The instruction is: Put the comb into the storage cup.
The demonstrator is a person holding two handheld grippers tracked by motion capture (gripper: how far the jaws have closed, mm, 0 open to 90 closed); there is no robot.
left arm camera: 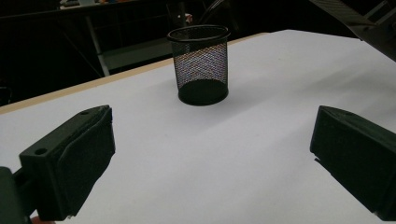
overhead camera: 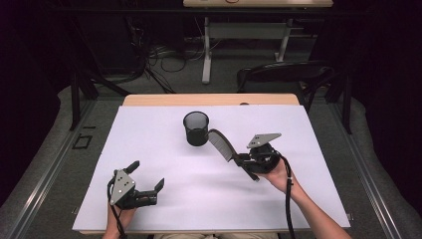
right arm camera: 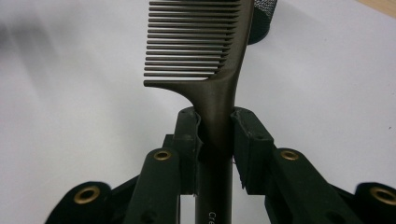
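Right hand-held gripper (right arm camera: 215, 135) clamping comb (right arm camera: 205, 51), left hand-held gripper (left arm camera: 210, 154) agape; white tabletop (overhead camera: 209, 189), dim room

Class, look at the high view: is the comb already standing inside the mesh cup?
No, the comb is clamped in the right gripper, its toothed end just beside the mesh cup, outside the rim.

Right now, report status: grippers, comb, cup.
Right gripper shut on comb handle, teeth end raised beside cup. Left gripper open, empty, low near table's front edge. Cup upright, nothing between comb and its rim.
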